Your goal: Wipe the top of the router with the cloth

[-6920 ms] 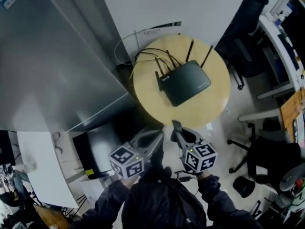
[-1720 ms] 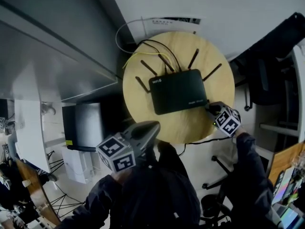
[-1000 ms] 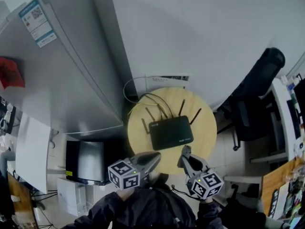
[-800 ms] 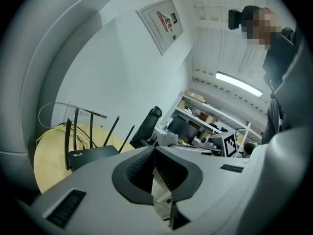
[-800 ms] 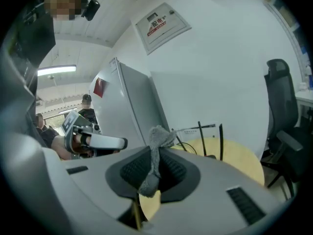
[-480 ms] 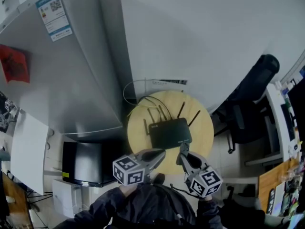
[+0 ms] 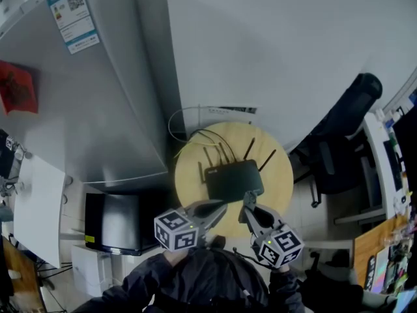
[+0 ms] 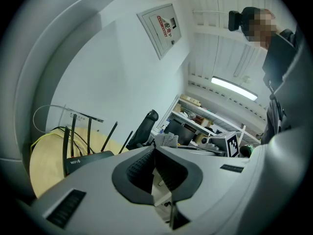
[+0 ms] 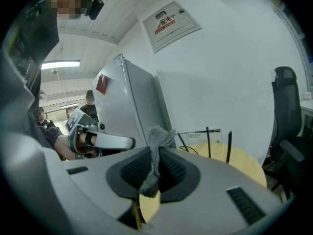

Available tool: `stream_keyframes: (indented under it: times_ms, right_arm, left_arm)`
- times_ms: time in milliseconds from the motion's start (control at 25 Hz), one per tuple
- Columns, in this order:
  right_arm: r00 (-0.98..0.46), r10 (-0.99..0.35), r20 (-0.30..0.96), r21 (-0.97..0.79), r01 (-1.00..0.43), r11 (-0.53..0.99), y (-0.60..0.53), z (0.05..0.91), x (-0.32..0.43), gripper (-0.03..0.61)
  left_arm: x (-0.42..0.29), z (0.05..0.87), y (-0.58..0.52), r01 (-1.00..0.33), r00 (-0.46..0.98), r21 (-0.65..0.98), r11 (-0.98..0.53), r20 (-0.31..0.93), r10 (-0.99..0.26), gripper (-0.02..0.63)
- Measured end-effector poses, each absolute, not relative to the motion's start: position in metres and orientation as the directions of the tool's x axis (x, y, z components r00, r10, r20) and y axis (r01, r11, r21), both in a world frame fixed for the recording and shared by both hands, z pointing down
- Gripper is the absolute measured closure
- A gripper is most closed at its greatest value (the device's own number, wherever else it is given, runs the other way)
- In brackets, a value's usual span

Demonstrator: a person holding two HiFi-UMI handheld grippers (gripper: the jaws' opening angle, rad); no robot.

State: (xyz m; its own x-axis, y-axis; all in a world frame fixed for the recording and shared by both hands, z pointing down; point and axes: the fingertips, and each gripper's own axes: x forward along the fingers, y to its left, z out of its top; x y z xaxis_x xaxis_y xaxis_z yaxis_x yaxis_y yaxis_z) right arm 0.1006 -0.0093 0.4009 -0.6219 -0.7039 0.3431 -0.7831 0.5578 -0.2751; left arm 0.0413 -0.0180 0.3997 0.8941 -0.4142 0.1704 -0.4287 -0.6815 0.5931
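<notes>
Left gripper (image 7: pixel 220 207): I'm keeping its jaws pressed together with nothing in them, parked off the near edge of the round wooden table (image 7: pixel 281 175). I'm reading it as the spare hand, out of the wipe path. Router (image 7: pixel 233 179) is sitting mid-table, antennas up along its far side, top fully exposed, and neither gripper is touching it. Right gripper (image 7: pixel 248 201): I'm pinching the grey cloth (image 9: pixel 157 135), with a tuft poking past the tips, likely so fabric meets the lid first. It's hanging near the router's near edge. Print: the sticker (image 7: pixel 73 15) on the grey cabinet (image 7: pixel 98 109) is coming out too small to read. "WiFi6" (image 8: pixel 76 162) is showing on the router, and the wall panel (image 9: pixel 171 23) red text isn't resolving.
</notes>
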Motion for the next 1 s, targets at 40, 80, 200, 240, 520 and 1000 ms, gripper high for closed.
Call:
stream_keyframes:
  times_ms: [40,80,200,240,520,1000]
  right_arm:
    - [-0.622,-0.703,0.344,-0.276,-0.783,0.557,-0.0099,0.4010,0.1000,0.512]
    - [-0.623,-0.703,0.345,-0.277,-0.783,0.558,-0.0104,0.4010,0.0993,0.512]
    - [-0.627,-0.699,0.344,-0.275,-0.779,0.563,-0.0120,0.4002,0.0971,0.512]
    - [-0.627,-0.699,0.344,-0.274,-0.779,0.564,-0.0124,0.4001,0.0966,0.512]
    - [-0.627,-0.696,0.349,-0.275,-0.779,0.564,-0.0147,0.4007,0.0937,0.512]
    - [-0.627,-0.692,0.357,-0.275,-0.779,0.564,-0.0178,0.4027,0.0906,0.512]
  left_arm:
    - [0.0407,0.4001,-0.0185,-0.428,0.895,0.594,-0.682,0.170,-0.413,0.611]
    - [0.0402,0.4004,-0.0189,-0.427,0.895,0.594,-0.682,0.170,-0.412,0.611]
    - [0.0397,0.4007,-0.0201,-0.422,0.898,0.596,-0.684,0.167,-0.408,0.611]
    - [0.0399,0.4007,-0.0202,-0.420,0.899,0.596,-0.685,0.167,-0.406,0.611]
    - [0.0398,0.4023,-0.0227,-0.411,0.903,0.600,-0.686,0.165,-0.396,0.611]
    - [0.0359,0.4026,-0.0264,-0.408,0.904,0.603,-0.686,0.163,-0.395,0.611]
